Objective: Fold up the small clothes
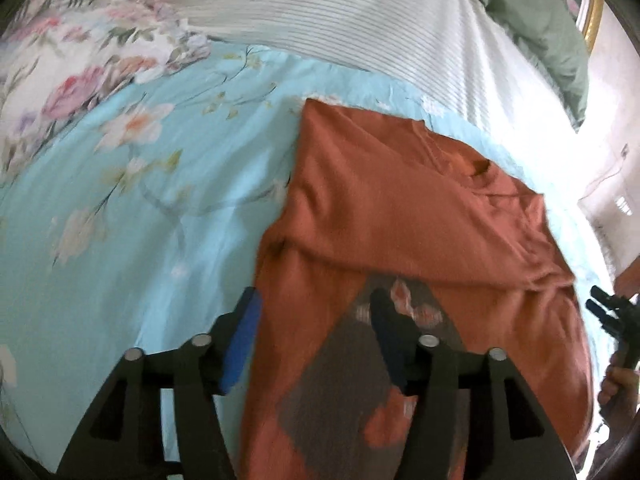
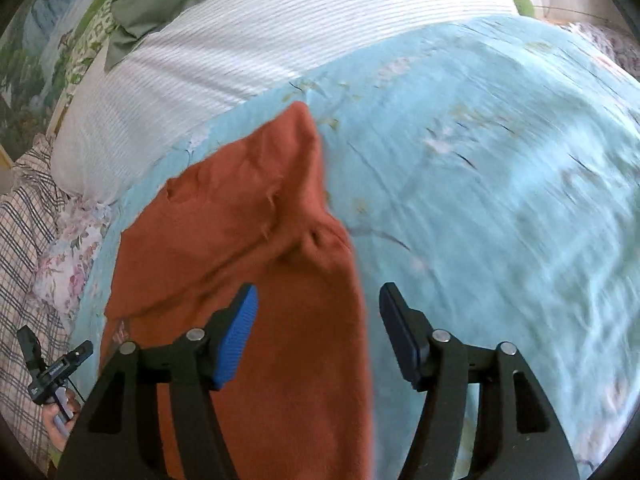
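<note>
Cloth is what is being handled: a rust-orange garment (image 1: 400,208) is lying on the light blue floral bedsheet (image 1: 120,200), partly folded, with one layer lapping over another across its middle. It is looking thin, soft and light, so I judge it will be drooping and creasing as it is lifted, not slipping much, and not breakable. An edge or corner, pinched through both layers, seems the best hold; the point at 12 o'clock of the garment looks a fair candidate.

The left gripper (image 1: 316,336) is hovering with its fingers spread and nothing between them, one finger over the sheet at 9 o'clock of the cloth, the other over the cloth itself. The right gripper (image 2: 318,332) is also hanging with fingers apart and gripping nothing, straddling the garment's 3 o'clock edge.

The left wrist view is showing a grey patterned panel (image 1: 360,384) on the near part of the garment, which the right wrist view barely shows. The right wrist view is showing a plaid cloth (image 2: 24,240) at 9 o'clock. Both are showing the white striped pillow (image 2: 280,32) at 12 o'clock. Both frames are blurred.
</note>
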The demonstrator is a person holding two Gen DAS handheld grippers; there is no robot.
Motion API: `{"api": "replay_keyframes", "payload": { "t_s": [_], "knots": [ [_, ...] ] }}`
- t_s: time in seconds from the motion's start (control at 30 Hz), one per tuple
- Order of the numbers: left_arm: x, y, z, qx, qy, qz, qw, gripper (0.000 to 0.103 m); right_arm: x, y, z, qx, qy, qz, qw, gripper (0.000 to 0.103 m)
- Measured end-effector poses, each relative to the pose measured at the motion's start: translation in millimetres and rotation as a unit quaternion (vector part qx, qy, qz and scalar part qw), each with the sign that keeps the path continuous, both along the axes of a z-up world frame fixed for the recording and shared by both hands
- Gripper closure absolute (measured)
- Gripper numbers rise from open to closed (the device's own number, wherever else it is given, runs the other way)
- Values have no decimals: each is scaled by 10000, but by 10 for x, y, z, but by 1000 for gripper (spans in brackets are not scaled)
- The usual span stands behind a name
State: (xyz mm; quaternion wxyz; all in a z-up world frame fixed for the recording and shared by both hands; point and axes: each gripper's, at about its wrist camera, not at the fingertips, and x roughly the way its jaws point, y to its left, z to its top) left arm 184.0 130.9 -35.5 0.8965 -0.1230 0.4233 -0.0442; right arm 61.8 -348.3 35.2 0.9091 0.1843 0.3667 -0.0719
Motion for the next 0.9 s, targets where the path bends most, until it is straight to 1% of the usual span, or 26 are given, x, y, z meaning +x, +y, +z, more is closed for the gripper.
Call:
{"api": "replay_keyframes", "payload": {
  "t_s": [0.1, 0.17, 0.23, 0.33, 0.43, 0.53, 0.6, 0.73, 0.8, 0.87, 0.9],
  "knots": [
    [-255, 94, -55, -145, 133, -43, 9998, 38, -201, -48, -88, 116, 103, 62, 9999, 37],
    [-378, 133, -109, -237, 238, -78, 9994, 38, -301, -26, -106, 263, 59, 252, 9993, 37],
    [-539, 156, -183, -445, 366, -225, 9981, 38, -417, 30, -142, 562, 15, 596, 9966, 37],
    [-752, 176, -290, -755, 517, -450, 9948, 38, -656, 91, -228, 1140, -57, 1074, 9876, 37],
    [-1017, 162, -332, -905, 515, -646, 9925, 36, -907, 220, -281, 1351, -44, 1477, 9798, 37],
    [-1295, 146, -341, -1033, 481, -877, 9896, 36, -1193, 398, -359, 1585, -8, 1917, 9686, 37],
    [-1488, 145, -353, -1154, 449, -1016, 9871, 36, -1368, 476, -402, 1641, -37, 2120, 9634, 37],
    [-1775, 166, -431, -1545, 339, -1271, 9792, 36, -1463, 565, -498, 1815, -77, 2314, 9558, 37],
    [-1836, 176, -450, -1615, 291, -1302, 9778, 36, -1474, 608, -517, 1923, -120, 2474, 9496, 37],
    [-1878, 202, -444, -1707, 284, -1349, 9756, 38, -1434, 685, -514, 1860, -136, 2673, 9454, 38],
    [-1885, 202, -442, -1722, 290, -1380, 9749, 38, -1410, 736, -514, 1706, -142, 2722, 9469, 42]
  ]
}}
